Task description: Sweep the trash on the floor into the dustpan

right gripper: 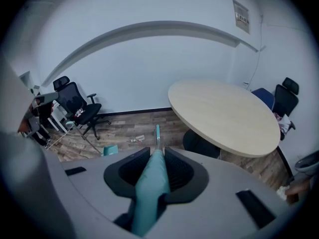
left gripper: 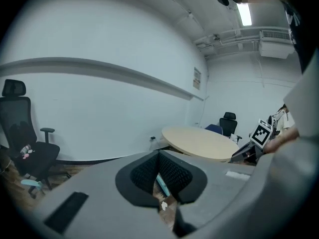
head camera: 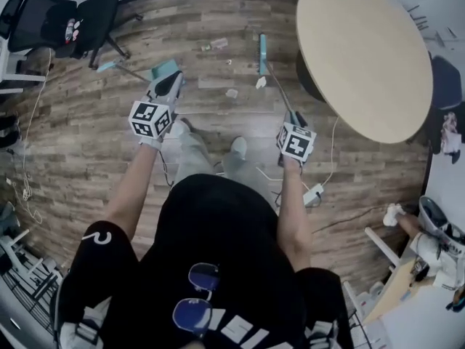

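My right gripper [head camera: 291, 120] [right gripper: 157, 159] is shut on the teal broom handle [right gripper: 151, 188]. The handle [head camera: 277, 87] runs forward to the teal broom head [head camera: 262, 53] [right gripper: 157, 131] on the wood floor. Scraps of white trash lie beside the head [head camera: 261, 82], a little to its left [head camera: 232, 93], and farther off [head camera: 218, 43]. The teal dustpan [head camera: 166, 70] [right gripper: 110, 149] stands on the floor, its long handle [head camera: 120, 69] slanting left. Just short of the pan, my left gripper [head camera: 168, 86] [left gripper: 159, 176] is shut with nothing in it. Below its pads I see a paper scrap [left gripper: 163, 205].
A round beige table [head camera: 363, 49] [right gripper: 224, 113] stands to the right of the broom. A black office chair [head camera: 58, 20] [right gripper: 75, 106] is at the far left. A white power strip with its cable [head camera: 314, 193] lies by my right foot.
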The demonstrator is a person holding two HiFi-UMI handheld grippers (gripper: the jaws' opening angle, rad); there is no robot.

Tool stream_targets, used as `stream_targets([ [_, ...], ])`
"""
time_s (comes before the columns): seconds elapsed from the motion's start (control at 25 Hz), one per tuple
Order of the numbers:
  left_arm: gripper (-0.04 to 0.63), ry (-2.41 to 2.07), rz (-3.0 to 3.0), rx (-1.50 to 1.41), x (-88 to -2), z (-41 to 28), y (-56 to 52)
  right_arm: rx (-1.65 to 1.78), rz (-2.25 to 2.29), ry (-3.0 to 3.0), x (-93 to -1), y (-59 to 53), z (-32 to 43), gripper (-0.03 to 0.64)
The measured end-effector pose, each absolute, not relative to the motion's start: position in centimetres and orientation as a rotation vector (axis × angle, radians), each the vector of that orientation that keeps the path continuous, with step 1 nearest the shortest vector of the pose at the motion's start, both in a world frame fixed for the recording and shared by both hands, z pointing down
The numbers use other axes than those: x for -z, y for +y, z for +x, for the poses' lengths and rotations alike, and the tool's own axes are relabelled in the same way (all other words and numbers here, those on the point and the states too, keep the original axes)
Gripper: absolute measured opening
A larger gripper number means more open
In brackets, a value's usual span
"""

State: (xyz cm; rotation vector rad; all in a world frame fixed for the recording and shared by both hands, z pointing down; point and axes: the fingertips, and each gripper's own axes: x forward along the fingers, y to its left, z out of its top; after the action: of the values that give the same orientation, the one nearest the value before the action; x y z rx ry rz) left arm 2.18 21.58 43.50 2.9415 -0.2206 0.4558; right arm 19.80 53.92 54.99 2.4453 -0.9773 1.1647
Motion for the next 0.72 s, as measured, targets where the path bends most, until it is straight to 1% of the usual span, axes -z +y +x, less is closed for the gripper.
stream_targets([
  [0.16,-0.003,-0.136,2.909,-0.510,-46.6,3.2,20.7,-1.260,2.437,-0.833,-57.8,56.4,18.6,0.084],
  [0.44,-0.003,-0.053,2.868,-0.573,-52.1,4.3,18.4,-1.340,2.418,-0.619,-63.3,59.0,19.6,0.084],
  [0.72,-0.003,-0.013,2.818,-0.609,-58.0,5.4,16.3,-1.360,2.338,-0.581,-69.8,56.7,22.3,0.084],
])
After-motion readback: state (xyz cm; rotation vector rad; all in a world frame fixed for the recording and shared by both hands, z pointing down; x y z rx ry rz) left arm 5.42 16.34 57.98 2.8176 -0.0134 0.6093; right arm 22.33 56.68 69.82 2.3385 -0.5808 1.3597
